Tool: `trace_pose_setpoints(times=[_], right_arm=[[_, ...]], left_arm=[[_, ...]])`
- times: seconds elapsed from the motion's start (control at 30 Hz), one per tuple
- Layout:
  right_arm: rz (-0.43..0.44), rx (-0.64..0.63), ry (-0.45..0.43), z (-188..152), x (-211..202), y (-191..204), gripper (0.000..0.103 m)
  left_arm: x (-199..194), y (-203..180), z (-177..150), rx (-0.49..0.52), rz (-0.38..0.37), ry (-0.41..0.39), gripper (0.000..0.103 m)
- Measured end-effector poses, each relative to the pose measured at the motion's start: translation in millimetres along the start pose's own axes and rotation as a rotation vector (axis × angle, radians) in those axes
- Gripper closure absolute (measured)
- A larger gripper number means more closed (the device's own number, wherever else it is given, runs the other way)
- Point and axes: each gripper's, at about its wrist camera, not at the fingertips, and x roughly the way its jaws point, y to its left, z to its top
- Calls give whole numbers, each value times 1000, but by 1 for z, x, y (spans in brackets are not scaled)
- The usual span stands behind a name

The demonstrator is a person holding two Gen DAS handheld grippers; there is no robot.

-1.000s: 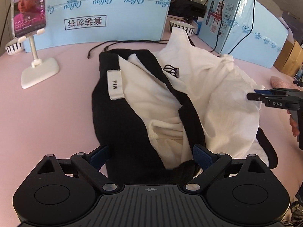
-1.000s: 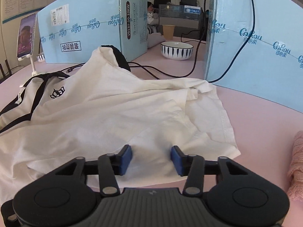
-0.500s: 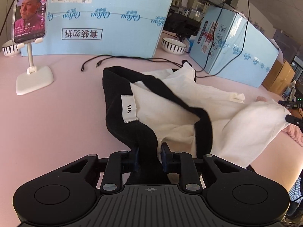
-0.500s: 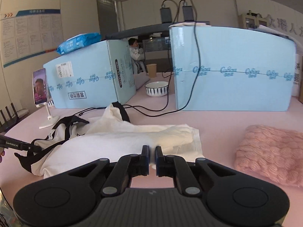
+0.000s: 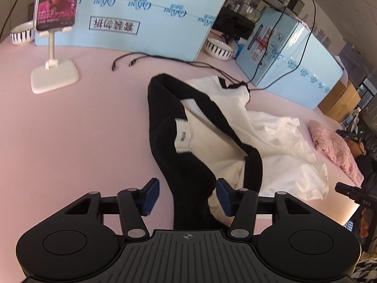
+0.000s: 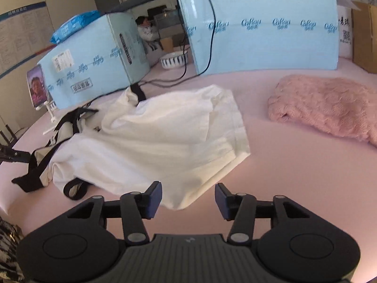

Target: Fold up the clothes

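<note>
While its jaws spread apart, the left gripper [image 5: 187,194] has the garment's black waistband [image 5: 188,172] between the pads, unpinched. The right gripper [image 6: 188,199] is likewise opening, the white garment [image 6: 165,136] hem hanging just ahead of its fingers, not pressed. Only the right view shows the whole pink knit [image 6: 327,108]; only the left shows the label [image 5: 182,135]. Both sit on the pink table [image 5: 70,129], among blue boxes [image 5: 153,7]. A striped bowl [image 5: 218,48] stands behind; its contents can't be seen.
</note>
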Motion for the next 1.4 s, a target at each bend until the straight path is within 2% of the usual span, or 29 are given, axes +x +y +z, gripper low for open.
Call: trace_pose_setpoints(times=[0.03, 0.13, 0.17, 0.3, 0.43, 0.53, 0.6, 0.7, 0.87, 1.0, 1.17, 1.27, 1.33, 1.4], right_arm=[[10, 12, -15, 4, -2, -4, 36], [60, 29, -62, 23, -3, -11, 29], [75, 33, -77, 30, -3, -13, 29], [84, 19, -72, 35, 11, -11, 28], [121, 34, -29, 28, 24, -14, 28], [81, 39, -17, 27, 34, -17, 28], [38, 46, -16, 28, 39, -18, 27], [-111, 8, -26, 31, 51, -13, 26], [-83, -17, -21, 40, 68, -8, 25], [-70, -27, -23, 50, 82, -4, 24], [-27, -12, 7, 51, 97, -1, 24], [-44, -23, 24, 49, 103, 0, 24], [-63, -31, 27, 47, 106, -1, 24], [-77, -32, 24, 47, 108, -3, 24]], left_arm=[[0, 0, 5, 5, -11, -6, 29], [10, 3, 17, -15, -20, 14, 27], [17, 3, 20, -29, 3, 40, 27], [18, -3, 21, -5, 32, 35, 27], [6, 5, 27, -61, -30, -8, 27], [11, 11, 33, -95, -17, -5, 27], [25, 13, 36, -112, 32, 34, 27], [37, 14, 42, -146, 52, 44, 27], [55, 0, 56, -125, -22, 54, 27], [79, -20, 70, -91, -10, 67, 27], [81, -43, 74, -38, -17, 21, 27], [69, -60, 72, 37, 68, -71, 27], [57, -75, 67, 117, 159, -178, 27], [59, -82, 67, 160, 145, -187, 25]])
